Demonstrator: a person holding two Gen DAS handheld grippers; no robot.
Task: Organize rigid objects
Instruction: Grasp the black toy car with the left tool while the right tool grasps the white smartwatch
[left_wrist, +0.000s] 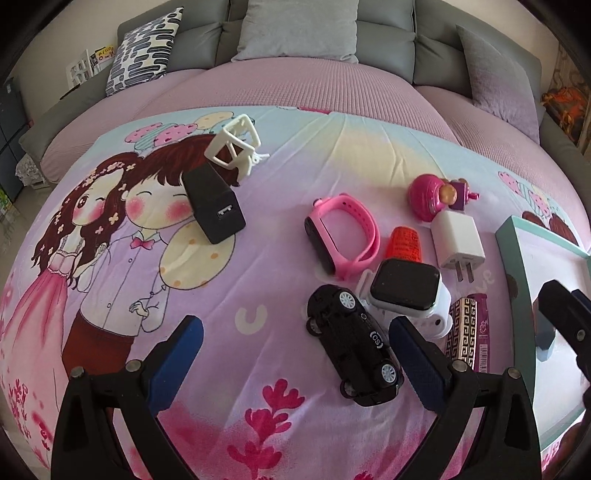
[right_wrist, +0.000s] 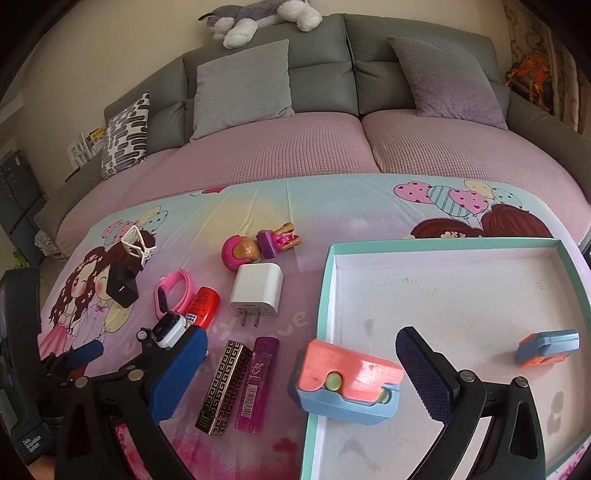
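We are holding both tongs wide open over the bed (right_wrist: 295, 199). The box (right_wrist: 443, 243) is lying near its right edge. Our right tongs (right_wrist: 301, 363) are hovering around the pink-and-blue toy (right_wrist: 345, 384) on the box's left rim. Our left tongs (left_wrist: 295, 341) are hovering beside the black car (left_wrist: 352, 343).

Bare bedsheet (left_wrist: 288, 206) lies open toward 12 o'clock; at 3 o'clock the black toy car (left_wrist: 352, 343), white smartwatch (left_wrist: 404, 290) and pink band (left_wrist: 341, 236) crowd the way.

Object count, bedspread and tray

Chargers 2: black (left_wrist: 214, 201), white (left_wrist: 458, 242); watches 2: pink (left_wrist: 341, 236), white (left_wrist: 404, 286); toy car (left_wrist: 352, 345) 1; pink-blue toys 2: (right_wrist: 345, 384), (right_wrist: 546, 347); doll (right_wrist: 258, 245) 1; tray (right_wrist: 317, 325) 1
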